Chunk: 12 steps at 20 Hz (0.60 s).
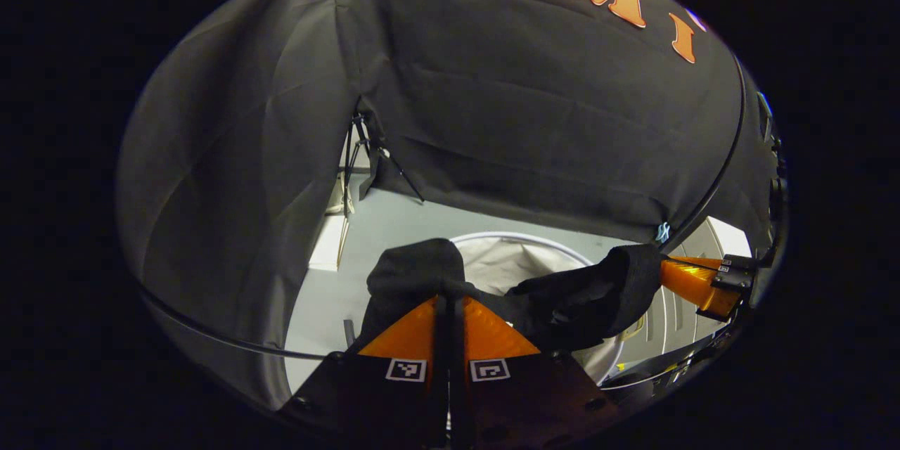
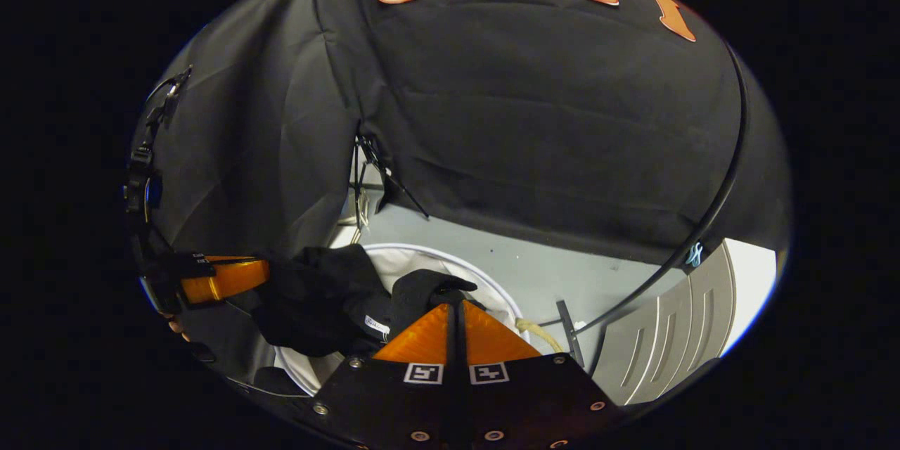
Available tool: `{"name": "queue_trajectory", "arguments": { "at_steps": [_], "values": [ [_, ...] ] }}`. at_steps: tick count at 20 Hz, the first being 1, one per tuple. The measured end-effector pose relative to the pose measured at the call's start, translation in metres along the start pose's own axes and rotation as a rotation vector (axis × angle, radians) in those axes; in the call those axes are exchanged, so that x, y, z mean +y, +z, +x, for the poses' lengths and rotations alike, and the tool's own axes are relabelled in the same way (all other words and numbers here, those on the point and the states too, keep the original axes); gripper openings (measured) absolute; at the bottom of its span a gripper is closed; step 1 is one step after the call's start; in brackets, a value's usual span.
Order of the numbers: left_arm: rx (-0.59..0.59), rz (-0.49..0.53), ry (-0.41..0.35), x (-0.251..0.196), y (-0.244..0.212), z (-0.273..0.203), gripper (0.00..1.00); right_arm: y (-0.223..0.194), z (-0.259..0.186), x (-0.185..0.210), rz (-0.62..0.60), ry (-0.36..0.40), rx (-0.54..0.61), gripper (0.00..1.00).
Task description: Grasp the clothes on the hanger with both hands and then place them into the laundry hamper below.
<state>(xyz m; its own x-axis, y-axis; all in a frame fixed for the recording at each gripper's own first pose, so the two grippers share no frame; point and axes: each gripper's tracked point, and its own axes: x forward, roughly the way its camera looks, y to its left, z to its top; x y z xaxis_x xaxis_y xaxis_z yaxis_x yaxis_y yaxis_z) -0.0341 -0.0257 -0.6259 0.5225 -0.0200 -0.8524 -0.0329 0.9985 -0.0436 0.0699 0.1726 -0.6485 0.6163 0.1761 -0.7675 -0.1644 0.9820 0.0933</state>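
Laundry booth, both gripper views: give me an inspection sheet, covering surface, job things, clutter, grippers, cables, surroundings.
Surface: grey floor, bare around the hamper.
Job's things: black garment stretched between both grippers above the white laundry hamper, not yet dropped in. Hanger: nothing seen.
Clutter: pale ribbed panel lying right of the hamper; small dark bar and a pale cord on the floor beside it.
Grippers: left gripper shut on the garment; right gripper shut on the garment's other end.
Cables: thin black cable running down the cloth wall, held by a blue clip.
Surroundings: black cloth wall behind; tripod legs in the gap.
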Motion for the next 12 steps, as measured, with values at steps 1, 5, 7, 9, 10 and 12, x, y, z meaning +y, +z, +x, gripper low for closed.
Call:
{"name": "queue_trajectory", "arguments": {
  "at_steps": [1, 5, 7, 9, 10, 12],
  "values": [
    [0.019, -0.004, 0.002, -0.001, -0.006, 0.004, 0.09, -0.008, 0.007, -0.001, 0.000, -0.008, 0.022, 0.00],
    [0.066, -0.020, 0.031, 0.004, -0.024, 0.015, 0.15, -0.021, 0.016, -0.009, 0.007, -0.014, 0.057, 0.03],
    [0.087, -0.028, 0.022, -0.001, -0.030, 0.018, 0.20, -0.018, 0.016, -0.016, 0.013, -0.029, 0.050, 0.04],
    [0.087, -0.021, 0.027, -0.002, -0.030, 0.018, 0.30, -0.018, 0.013, -0.018, 0.027, -0.032, 0.064, 0.06],
    [0.084, -0.013, 0.028, -0.003, -0.029, 0.019, 0.30, -0.019, 0.013, -0.022, 0.029, -0.040, 0.068, 0.06],
    [0.080, -0.002, 0.040, -0.003, -0.027, 0.014, 0.25, -0.019, 0.011, -0.026, 0.038, -0.048, 0.068, 0.06]
  ]
}}
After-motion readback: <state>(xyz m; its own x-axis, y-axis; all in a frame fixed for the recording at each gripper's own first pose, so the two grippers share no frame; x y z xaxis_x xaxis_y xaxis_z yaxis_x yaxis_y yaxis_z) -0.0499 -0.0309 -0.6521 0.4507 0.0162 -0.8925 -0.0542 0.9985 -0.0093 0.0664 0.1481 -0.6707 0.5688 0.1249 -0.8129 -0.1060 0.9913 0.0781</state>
